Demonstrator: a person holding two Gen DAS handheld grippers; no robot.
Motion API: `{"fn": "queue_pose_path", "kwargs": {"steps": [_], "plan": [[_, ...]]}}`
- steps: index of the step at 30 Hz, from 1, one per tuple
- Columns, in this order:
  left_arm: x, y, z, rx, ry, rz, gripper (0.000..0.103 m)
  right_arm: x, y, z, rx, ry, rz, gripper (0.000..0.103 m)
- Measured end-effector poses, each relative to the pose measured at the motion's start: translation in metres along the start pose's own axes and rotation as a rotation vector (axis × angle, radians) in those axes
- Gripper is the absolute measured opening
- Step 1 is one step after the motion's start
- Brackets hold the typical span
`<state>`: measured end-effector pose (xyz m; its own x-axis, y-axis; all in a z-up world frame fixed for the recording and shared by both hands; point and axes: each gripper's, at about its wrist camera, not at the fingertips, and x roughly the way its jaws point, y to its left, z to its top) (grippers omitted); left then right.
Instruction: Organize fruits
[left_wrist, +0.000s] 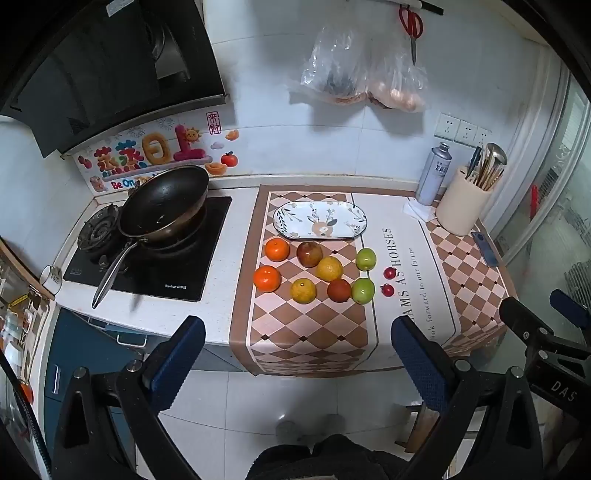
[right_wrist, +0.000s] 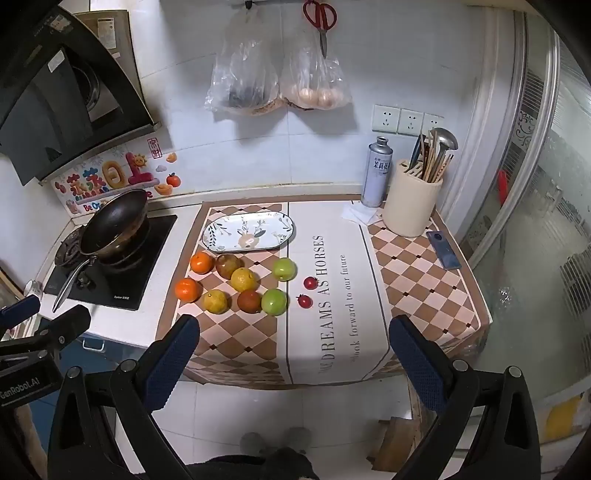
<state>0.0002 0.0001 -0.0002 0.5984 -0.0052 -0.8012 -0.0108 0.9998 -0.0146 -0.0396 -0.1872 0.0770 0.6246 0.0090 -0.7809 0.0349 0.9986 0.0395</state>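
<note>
Ten pieces of fruit lie on a checked mat (right_wrist: 417, 273) on a kitchen counter, and none is on the plate (right_wrist: 248, 233) yet, so we judge the task has not started. We hold two grippers back from the counter edge, well apart from the fruit. The left gripper (left_wrist: 297, 354) is released, its blue pads spread wide with nothing between them. The right gripper (right_wrist: 293, 350) is also released and holds nothing.

The fruit sits in two rough rows just in front of the patterned oval plate. In the back row we see an orange (right_wrist: 202, 263), a brownish apple (right_wrist: 226, 265), a yellow citrus (right_wrist: 243, 279) and a green apple (right_wrist: 284, 269). In the front row we see a second orange (right_wrist: 188, 290), a second yellow citrus (right_wrist: 215, 301), a red fruit (right_wrist: 249, 301) and a second green apple (right_wrist: 274, 301). Two small cherry tomatoes (right_wrist: 310, 283) lie just right of the green apples. Several fruits touch or nearly touch their neighbours.

To the left, a dark pan (left_wrist: 164, 205) rests on the stove. A cream utensil pot (right_wrist: 410, 206) and a spray can (right_wrist: 376, 173) stand at the back right.

Our next move, we judge, is to bring one open gripper forward and down over an outer fruit. The fruits are round and may roll, so the pads need to close across the widest part.
</note>
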Motion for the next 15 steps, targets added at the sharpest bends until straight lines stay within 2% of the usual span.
{"fn": "queue_pose_path", "kwargs": {"steps": [15], "plan": [[-0.006, -0.002, -0.001, 0.001, -0.001, 0.010, 0.103, -0.008, 0.007, -0.002, -0.013, 0.003, -0.004, 0.103]]}}
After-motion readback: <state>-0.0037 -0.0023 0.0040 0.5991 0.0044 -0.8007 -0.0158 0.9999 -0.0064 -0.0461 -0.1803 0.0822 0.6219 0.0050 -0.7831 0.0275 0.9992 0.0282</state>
